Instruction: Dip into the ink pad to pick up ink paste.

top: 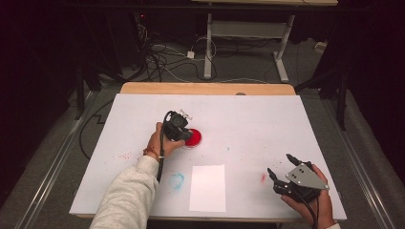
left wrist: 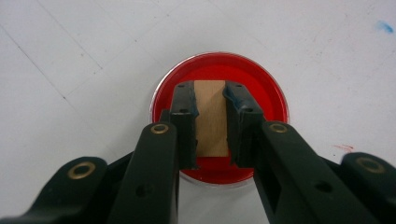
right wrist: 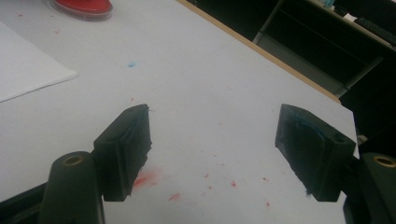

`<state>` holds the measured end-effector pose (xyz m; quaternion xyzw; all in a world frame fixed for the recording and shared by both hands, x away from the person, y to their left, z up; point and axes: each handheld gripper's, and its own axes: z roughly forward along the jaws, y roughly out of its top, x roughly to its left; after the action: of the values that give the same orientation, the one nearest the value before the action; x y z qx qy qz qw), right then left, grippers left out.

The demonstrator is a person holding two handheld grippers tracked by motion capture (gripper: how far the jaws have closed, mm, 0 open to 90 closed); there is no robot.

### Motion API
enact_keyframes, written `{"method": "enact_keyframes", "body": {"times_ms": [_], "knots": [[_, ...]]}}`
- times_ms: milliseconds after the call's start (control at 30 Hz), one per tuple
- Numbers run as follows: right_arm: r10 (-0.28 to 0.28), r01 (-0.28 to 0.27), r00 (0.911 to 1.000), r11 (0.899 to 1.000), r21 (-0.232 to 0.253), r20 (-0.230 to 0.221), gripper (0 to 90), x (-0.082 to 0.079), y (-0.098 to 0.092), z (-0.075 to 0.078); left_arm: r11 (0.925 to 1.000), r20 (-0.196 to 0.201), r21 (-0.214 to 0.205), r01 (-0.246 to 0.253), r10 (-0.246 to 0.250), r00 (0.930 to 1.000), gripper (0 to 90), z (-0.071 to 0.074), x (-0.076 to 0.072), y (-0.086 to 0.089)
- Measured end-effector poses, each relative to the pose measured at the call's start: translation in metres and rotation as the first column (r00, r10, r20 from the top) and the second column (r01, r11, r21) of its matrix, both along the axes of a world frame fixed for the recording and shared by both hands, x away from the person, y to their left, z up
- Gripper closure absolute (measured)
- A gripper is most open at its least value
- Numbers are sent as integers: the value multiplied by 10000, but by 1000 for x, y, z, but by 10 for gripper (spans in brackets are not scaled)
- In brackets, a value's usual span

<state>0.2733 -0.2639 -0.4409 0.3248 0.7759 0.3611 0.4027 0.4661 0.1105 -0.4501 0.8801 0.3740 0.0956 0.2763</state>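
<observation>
here the left gripper (left wrist: 210,122) points down over the red dish (left wrist: 219,70) near the middle of the white table (top: 267,124), its jaws clamped on a small wooden block (left wrist: 211,116) standing in the dish. the right gripper (right wrist: 212,149) hovers near the table's right front corner, jaws wide apart, holding nothing.

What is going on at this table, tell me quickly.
A person works with tongs in each hand. The left tongs are shut on a small wooden block, holding it over a round dish of red paint near the table's middle. The right tongs are open and hold nothing, near the front right corner. A white paper sheet lies between them.
</observation>
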Motion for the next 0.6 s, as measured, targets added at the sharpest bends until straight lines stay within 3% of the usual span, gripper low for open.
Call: {"method": "enact_keyframes", "body": {"times_ms": [133, 367, 600], "knots": [[-7, 7, 10000, 10000, 40, 19, 272, 0, -1, 0, 9989, 211, -472, -69, 79, 9997, 737, 0, -4, 6], [9, -9, 10000, 10000, 77, -66, 274, 1, 0, -2, 9917, 1040, -1249, 312, -182, 9944, 737, 19, -21, 15], [95, -93, 9999, 9998, 174, -121, 274, 0, 0, -2, 9887, 1675, -1200, 901, -692, 9834, 737, 37, -41, 17]]}}
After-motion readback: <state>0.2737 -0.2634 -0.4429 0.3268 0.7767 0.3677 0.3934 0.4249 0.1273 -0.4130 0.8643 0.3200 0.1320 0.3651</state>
